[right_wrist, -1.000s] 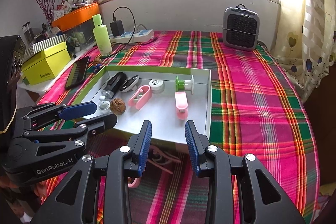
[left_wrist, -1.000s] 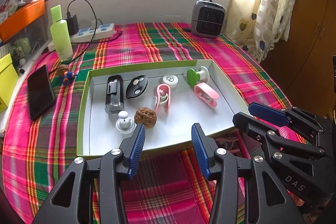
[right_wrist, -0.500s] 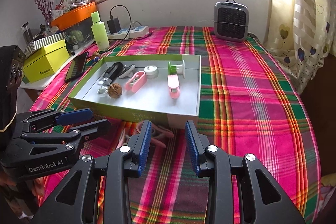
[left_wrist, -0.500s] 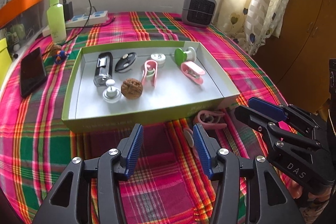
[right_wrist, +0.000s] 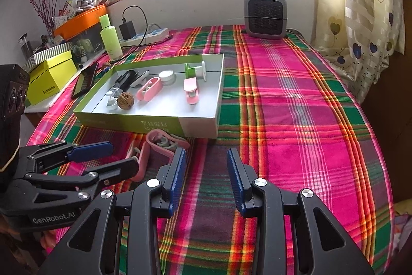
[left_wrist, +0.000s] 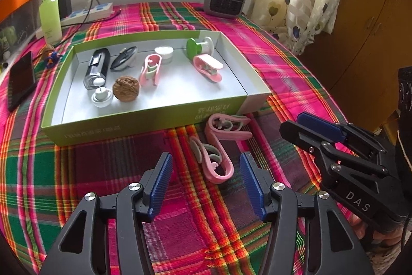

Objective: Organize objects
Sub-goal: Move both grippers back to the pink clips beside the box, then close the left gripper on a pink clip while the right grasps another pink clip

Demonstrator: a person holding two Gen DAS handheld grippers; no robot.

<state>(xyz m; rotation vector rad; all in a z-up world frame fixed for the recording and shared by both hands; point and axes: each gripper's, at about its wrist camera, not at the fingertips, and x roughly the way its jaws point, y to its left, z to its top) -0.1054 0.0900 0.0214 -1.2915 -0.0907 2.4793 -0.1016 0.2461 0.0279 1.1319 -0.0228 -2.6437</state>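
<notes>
A shallow green box point(left_wrist: 144, 124) point(right_wrist: 159, 121) on the plaid cloth holds a walnut point(left_wrist: 126, 89), two pink clips point(left_wrist: 150, 67), a green spool point(left_wrist: 198, 47), a black device point(left_wrist: 96, 67) and small white pieces. Two more pink clips lie on the cloth in front of the box: one point(left_wrist: 226, 126) point(right_wrist: 164, 139) against its wall, one point(left_wrist: 213, 161) nearer me. My left gripper point(left_wrist: 206, 184) is open and empty, just behind the nearer clip. My right gripper point(right_wrist: 206, 177) is open and empty over bare cloth, right of the clips.
A grey heater point(right_wrist: 265, 14) stands at the back. A green bottle point(right_wrist: 110, 39), power strip point(right_wrist: 146, 36), phone point(left_wrist: 22, 79) and yellow box point(right_wrist: 50, 75) sit to the left. The cloth drops off at the right edge near a curtain point(right_wrist: 370, 17).
Both grippers have pulled back from the box toward the near edge. The two pink clips on the cloth have come into full view between the left fingers.
</notes>
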